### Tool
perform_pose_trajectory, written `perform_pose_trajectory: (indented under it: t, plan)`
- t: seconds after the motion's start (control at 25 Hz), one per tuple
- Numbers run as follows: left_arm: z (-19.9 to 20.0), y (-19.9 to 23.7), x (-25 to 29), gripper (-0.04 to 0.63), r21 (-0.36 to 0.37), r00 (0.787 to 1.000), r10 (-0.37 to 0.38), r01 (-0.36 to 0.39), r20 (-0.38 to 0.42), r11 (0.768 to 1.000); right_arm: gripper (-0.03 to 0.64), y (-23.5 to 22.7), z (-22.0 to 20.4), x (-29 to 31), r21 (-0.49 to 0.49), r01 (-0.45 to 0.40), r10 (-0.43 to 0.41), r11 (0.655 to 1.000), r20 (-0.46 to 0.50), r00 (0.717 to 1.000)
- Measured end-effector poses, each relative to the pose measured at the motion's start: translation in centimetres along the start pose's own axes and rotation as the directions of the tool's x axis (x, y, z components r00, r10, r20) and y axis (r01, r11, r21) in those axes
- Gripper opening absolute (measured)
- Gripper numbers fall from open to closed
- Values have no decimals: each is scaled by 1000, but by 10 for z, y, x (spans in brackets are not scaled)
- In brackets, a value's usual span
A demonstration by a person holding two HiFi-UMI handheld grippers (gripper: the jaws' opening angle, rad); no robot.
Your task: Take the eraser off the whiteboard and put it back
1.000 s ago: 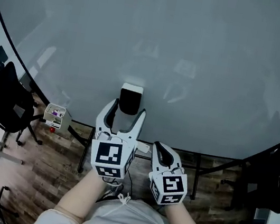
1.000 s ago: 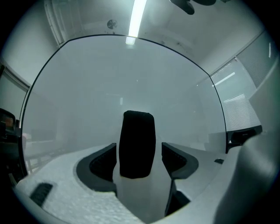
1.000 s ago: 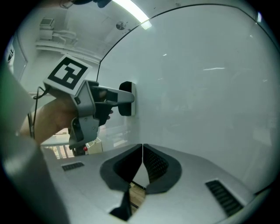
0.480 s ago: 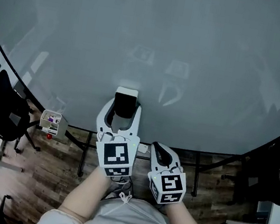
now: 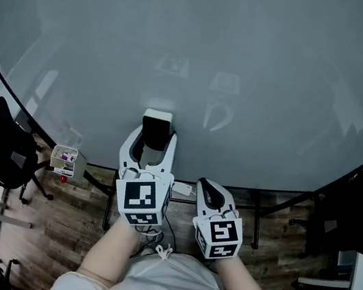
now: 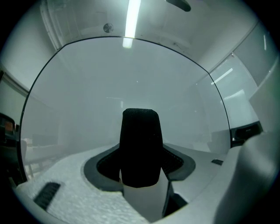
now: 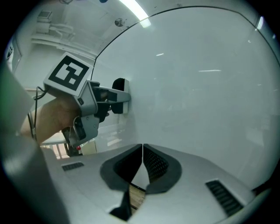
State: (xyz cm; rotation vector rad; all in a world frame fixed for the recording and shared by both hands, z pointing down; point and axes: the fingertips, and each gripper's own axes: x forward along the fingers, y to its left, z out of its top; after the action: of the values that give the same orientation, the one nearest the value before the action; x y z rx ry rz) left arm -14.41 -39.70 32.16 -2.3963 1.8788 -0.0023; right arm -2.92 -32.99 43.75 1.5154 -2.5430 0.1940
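Eraser [image 6: 140, 144] sits low-centre on the whiteboard [image 5: 251, 63], apparently flat against it. It has a black part and a white part. The left hand-held gripper [image 5: 152, 144] has it: jaws part-closed, pads on both long sides, black part filling the gap btwn them in the left gripper view. The right hand-held gripper [image 7: 142, 153] is shut tight w/ nothing in it, jaws meeting in one seam. It is held back just beside the left one, off the board.

Handling, as a guess:
- Prob light, w/ a rigid plastic body and a softer wiping face, so a modest squeeze should do.
- Likely magnet-backed, so expect a small tug on pull-off and a snap-in on return.
- The sides look smooth, so it could slip or twist if pinched near one end.
- Best hold is across the long sides at mid-length, approx where the jaws are now.
- Pull straight out from the board, not sliding, and bring it back flat so it seats square.
- Not fragile. A drop would cost only the pick-up from the wood floor [image 5: 79, 213].

Containers: one small white box [image 5: 65, 155] at the board's lower left edge, well apart from the eraser. It holds some purple bits, too small to name. A red item [image 5: 63, 178] shows just below the box, not in it.
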Motion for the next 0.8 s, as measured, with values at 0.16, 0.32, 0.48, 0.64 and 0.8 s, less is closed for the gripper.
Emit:
perform_pose_trajectory:
  t: [0.16, 0.32, 0.48, 0.64, 0.8]
  plan:
    - [3, 2, -10, 261, -23, 1000, -13, 14, 21, 1000, 29, 0, 1, -1, 7, 13, -13, 1000, 13, 1000]
    - [-3, -2, -28, 261, 8, 998, -57, 57, 3, 998, 29, 3, 1, 0, 17, 31, -31, 999, 26, 999]
    - [-32, -5, -47, 262, -3, 994, -93, 93, -51, 996, 29, 9, 2, -1, 29, 36, -37, 999, 41, 998]
    - [-68, -4, -64, 262, -21, 987, -102, 101, -122, 995, 29, 16, 2, -1, 36, 37, -39, 999, 56, 998]
    - [-96, -4, -74, 261, -26, 983, -92, 89, -161, 996, 29, 18, -2, -3, 44, 45, -47, 998, 54, 997]
